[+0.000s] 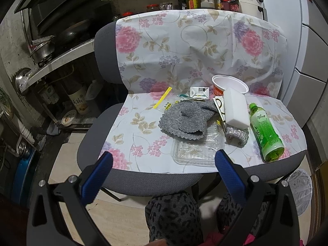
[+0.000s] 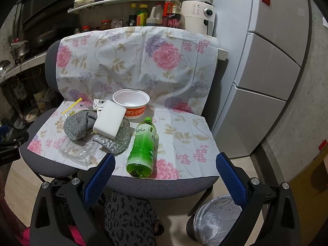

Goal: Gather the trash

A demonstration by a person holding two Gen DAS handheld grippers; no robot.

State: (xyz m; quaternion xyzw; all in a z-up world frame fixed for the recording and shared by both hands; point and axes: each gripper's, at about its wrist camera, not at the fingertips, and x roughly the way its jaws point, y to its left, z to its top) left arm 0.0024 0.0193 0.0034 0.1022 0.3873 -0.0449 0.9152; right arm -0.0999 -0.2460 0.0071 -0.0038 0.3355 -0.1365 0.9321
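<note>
Cramped kitchen, stove and pans at left, sauce bottles on shelves behind, grey fridge (image 2: pixel 266 65) at right. A grey office chair (image 1: pixel 143 180) draped with a floral sheet (image 1: pixel 184 47) serves as the work surface. On the seat: green plastic bottle (image 2: pixel 142 145) lying on its side, cap pointing toward the backrest; white foam block (image 2: pixel 109 122) resting on a silvery scrubber cloth (image 2: pixel 116 143); grey knitted cloth (image 1: pixel 184 121) partly over a clear plastic clamshell tray (image 1: pixel 194 151); orange-and-white paper bowl (image 2: pixel 132 102) upright near the backrest; small white carton (image 1: pixel 199 92); yellow strip (image 1: pixel 163 97). Bin lined with a white bag (image 2: pixel 215 219) stands on the floor by the chair's right front corner. Left gripper (image 1: pixel 164 174) hovers off the seat's front edge, jaws wide apart, holding nothing. Right gripper (image 2: pixel 166 176) likewise, jaws spread and empty, bottle base just ahead between them.
</note>
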